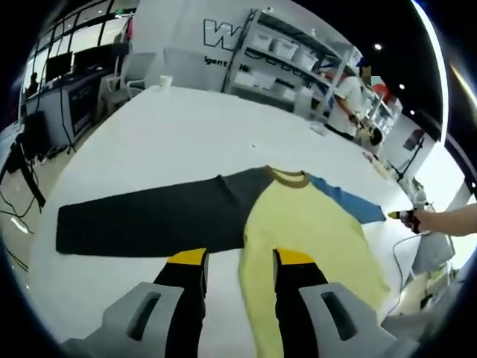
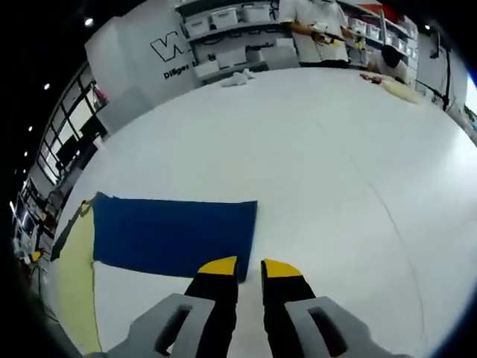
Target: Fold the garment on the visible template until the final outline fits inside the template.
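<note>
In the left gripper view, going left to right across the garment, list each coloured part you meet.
Dark grey sleeve → yellow body with its brown collar → blue sleeve → right gripper at the cuff.

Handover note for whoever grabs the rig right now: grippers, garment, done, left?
Left gripper: open, holding nothing, hovering over the lower edge of the garment where the dark sleeve meets the yellow body.
Right gripper: open, holding nothing, just below the outer end of the blue sleeve.
Garment: lies flat on the white table, both sleeves spread straight out, collar toward the far side. I cannot make out a template outline.
Done: spread flat, no fold visible.
Left: all folds, likely sleeves in first, then the body.
</note>
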`<state>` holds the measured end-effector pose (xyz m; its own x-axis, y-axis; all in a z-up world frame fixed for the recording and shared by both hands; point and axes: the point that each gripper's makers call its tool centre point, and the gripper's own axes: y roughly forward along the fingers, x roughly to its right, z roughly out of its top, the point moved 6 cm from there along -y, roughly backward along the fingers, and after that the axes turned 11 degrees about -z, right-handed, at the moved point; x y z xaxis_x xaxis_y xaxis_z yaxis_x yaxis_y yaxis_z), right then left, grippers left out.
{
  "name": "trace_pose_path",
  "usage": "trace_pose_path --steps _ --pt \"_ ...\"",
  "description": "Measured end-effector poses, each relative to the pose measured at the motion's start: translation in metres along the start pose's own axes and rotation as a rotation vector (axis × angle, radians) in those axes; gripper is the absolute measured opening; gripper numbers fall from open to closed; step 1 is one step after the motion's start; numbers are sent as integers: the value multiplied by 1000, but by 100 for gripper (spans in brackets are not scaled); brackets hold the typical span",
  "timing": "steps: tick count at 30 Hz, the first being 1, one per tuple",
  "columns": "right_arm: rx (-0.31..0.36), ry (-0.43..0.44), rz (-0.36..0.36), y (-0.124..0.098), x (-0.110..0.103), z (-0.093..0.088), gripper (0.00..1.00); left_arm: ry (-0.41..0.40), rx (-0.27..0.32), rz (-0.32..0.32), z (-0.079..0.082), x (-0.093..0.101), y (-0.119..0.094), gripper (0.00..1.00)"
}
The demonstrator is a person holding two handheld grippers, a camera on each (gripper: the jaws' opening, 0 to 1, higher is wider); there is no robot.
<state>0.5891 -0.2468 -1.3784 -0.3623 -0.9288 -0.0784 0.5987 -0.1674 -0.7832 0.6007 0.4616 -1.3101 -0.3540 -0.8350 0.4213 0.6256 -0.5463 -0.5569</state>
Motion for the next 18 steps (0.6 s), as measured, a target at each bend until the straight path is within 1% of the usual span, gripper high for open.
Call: trace_pose_path --steps 1,3,6,8,10,11,12,13,14,15,16,17,18 --pt "2 2 7 1 -1 1 8 2 -1 0 0 1 1 36" --pt "-29 29 15 2 -3 0 8 4 -4 0 1 3 2 36" --pt "-49 64 32 2 -6 -2 6 6 -2 -2 2 7 2 36" --pt "-94 124 41 -3 -9 -7 5 10 -3 -5 2 9 3 36" --pt "-117 162 33 -4 -7 -12 6 9 -3 -7 2 10 3 36" --pt "-129 216 34 -7 -8 -14 5 9 -2 -8 2 10 3 36" --pt "-124 245 43 -10 -10 -15 4 9 -2 -9 2 11 3 36" --pt "-137 282 48 -11 -10 -17 4 9 -3 -10 2 10 3 36" --pt "-156 340 54 -13 -10 -19 3 9 -4 -12 2 11 4 36" --pt "-165 421 70 -14 -11 -20 3 10 -5 -13 1 11 4 36" --pt "-164 439 77 -17 -14 -22 3 11 -5 -13 1 11 4 36" --pt "-168 481 81 -18 -15 -24 3 11 -5 -14 1 12 3 36" --pt "-186 512 85 -20 -18 -28 3 13 -7 -15 1 12 3 36"
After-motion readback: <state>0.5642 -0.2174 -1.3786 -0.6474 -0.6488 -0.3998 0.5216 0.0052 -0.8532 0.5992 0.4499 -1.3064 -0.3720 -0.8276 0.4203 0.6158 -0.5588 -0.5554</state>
